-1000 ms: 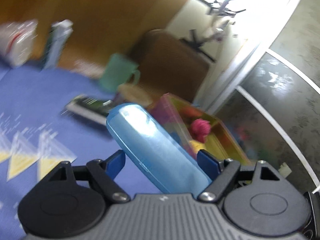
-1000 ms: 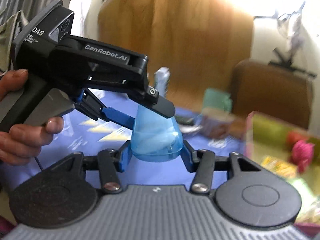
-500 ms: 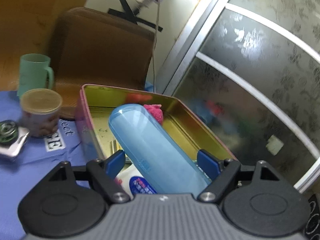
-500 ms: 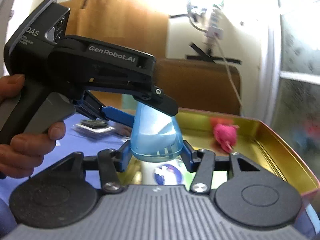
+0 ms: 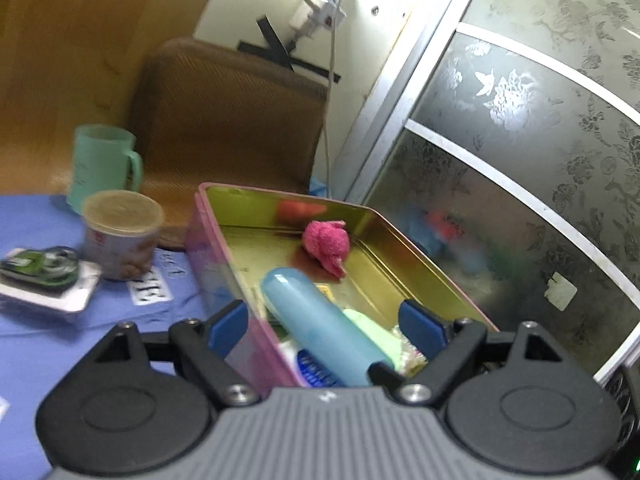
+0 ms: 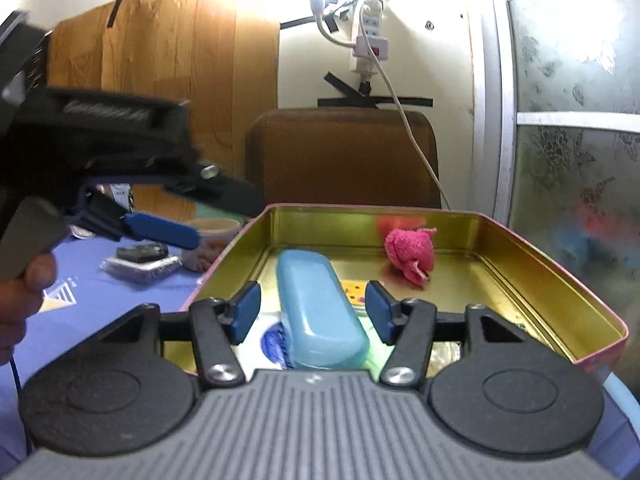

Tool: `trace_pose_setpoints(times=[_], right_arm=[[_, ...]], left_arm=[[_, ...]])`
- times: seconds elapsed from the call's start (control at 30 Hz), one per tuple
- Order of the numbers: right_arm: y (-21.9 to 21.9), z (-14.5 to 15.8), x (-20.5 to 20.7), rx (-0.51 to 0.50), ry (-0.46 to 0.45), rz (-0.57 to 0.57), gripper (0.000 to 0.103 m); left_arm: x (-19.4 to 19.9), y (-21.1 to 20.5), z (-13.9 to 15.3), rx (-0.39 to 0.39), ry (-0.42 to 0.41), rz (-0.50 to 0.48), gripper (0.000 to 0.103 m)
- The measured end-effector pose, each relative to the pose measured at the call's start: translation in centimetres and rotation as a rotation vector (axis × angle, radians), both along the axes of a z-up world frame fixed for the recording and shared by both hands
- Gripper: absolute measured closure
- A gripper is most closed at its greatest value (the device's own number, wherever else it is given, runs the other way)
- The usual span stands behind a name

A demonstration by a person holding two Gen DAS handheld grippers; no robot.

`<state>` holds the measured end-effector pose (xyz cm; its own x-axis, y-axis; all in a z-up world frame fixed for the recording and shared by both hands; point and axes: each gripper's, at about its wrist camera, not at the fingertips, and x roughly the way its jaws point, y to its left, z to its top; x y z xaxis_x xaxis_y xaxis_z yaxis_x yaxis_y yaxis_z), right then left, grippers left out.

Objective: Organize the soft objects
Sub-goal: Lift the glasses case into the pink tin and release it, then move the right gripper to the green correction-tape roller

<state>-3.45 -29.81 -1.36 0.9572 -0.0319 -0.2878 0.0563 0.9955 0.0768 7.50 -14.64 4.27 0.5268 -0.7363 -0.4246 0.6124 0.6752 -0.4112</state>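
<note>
Here both grippers point gently downward over a rectangular metal tin (image 6: 560,280) with a gold inside and pink outer walls. The right gripper (image 6: 312,312) sits at the tin's near end, its blue pads a little apart from either side of the blue case (image 6: 320,304) and its jaws opening — the case lies in the tin between them, not pressed. The left gripper (image 5: 324,320) straddles the tin's left wall, one pad outside it and one over the inside; its jaws are opening too, with clear gaps to the case (image 5: 320,320). In the right wrist view a hand (image 6: 20,292) wraps the left gripper's grip, blurred.

One case: smooth translucent plastic, long with rounded ends, resting on a white tube with blue print (image 5: 316,368) and a pale green piece. One pink cloth (image 6: 410,254) — fuzzy, crumpled into a lump — lies at the tin's far end, well apart from the case.

On the blue tablecloth (image 5: 48,340) stand one mint green mug (image 5: 102,160) and one lidded cup (image 5: 120,232), beside a flat packet (image 5: 44,276).
</note>
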Motion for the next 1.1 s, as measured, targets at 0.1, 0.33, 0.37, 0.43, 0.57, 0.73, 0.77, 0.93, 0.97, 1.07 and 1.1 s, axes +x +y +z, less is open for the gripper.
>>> trace_pose_setpoints(times=[0.1,0.33,0.37,0.43,0.57,0.73,0.77,0.93,0.97,1.07,1.1], right_arm=[[0.8,0.5,0.1,0.002,-0.014,0.032,0.043],[5.8,1.3,1.5,-0.003,0.0,0.219,0.043],[6.7,1.4,2.0,-0.001,0.012,0.252,0.043],[8.5,1.3,3.4,0.013,0.042,0.322,0.042],[11.9,1.1,6.9,0.009,0.078,0.39,0.038],[13.2,1.0,14.0,0.145,0.156,0.342,0.035],[13.3,1.2,15.6,0.167,0.166,0.324,0.035],[14.6,1.4,22.5,0.17,0.227,0.23,0.036],[14.8,1.2,23.7,0.161,0.249,0.215,0.036],[15.4,-0.1,26.6,0.139,0.356,0.213,0.042],[15.6,-0.7,27.1,0.131,0.39,0.218,0.042]], left_arm=[[-1.0,3.2,-0.5,0.01,-0.019,0.053,0.015],[-0.4,13.0,-3.5,0.038,0.046,0.307,0.015],[-0.2,14.4,-4.0,0.04,0.057,0.348,0.015],[0.0,17.3,-5.0,0.053,0.06,0.437,0.015],[0.4,21.0,-6.8,0.066,0.071,0.562,0.015],[0.8,23.4,-7.3,-0.047,0.098,0.582,0.014],[0.7,23.4,-7.3,-0.051,0.094,0.573,0.014],[0.1,23.0,-7.1,-0.057,0.038,0.555,0.012],[0.0,23.0,-7.1,-0.058,0.033,0.551,0.012],[-0.1,23.0,-7.1,-0.067,0.035,0.541,0.012],[-0.2,23.1,-7.1,-0.073,0.038,0.54,0.011]])
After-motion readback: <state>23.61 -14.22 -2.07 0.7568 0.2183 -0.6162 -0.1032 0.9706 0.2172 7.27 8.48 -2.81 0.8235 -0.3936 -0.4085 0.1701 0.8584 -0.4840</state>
